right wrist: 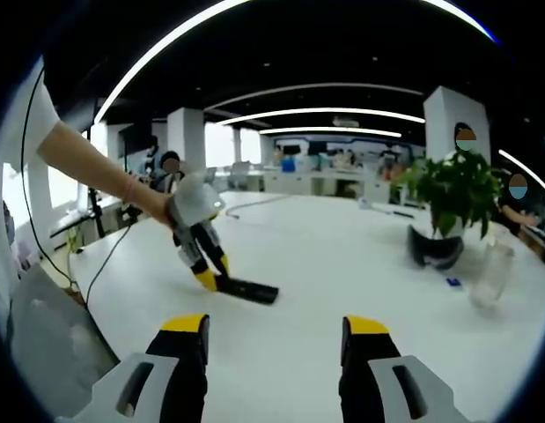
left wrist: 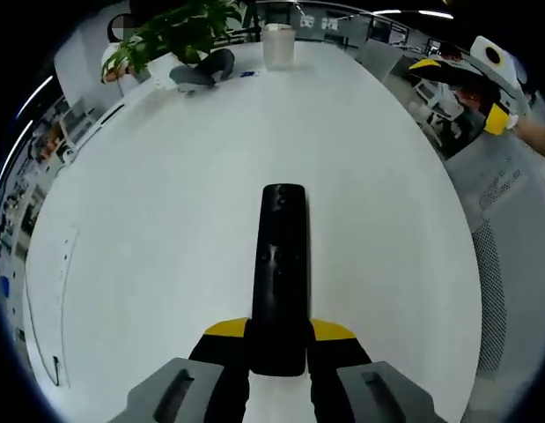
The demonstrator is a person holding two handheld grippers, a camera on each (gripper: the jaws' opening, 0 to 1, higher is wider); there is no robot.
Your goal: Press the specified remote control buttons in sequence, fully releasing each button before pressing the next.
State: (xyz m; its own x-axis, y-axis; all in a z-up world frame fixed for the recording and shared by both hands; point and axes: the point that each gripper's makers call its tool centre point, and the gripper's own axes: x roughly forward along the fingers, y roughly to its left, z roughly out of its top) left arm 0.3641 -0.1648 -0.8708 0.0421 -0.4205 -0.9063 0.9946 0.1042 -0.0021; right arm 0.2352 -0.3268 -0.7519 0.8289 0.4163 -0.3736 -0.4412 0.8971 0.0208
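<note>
At the bottom centre of the left gripper view, the left gripper (left wrist: 277, 348) clamps the near end of a black remote control (left wrist: 281, 273) lying on a white table (left wrist: 158, 229). Low in the right gripper view, the right gripper (right wrist: 276, 339) hangs with jaws spread, holding nothing. A potted plant (right wrist: 448, 207) stands at right.

A broad white desk (right wrist: 342, 256) fills an open office; curved ceiling light strips (right wrist: 325, 113) glow overhead, white pillars (right wrist: 186, 141) stand before bright windows (right wrist: 221, 143).
</note>
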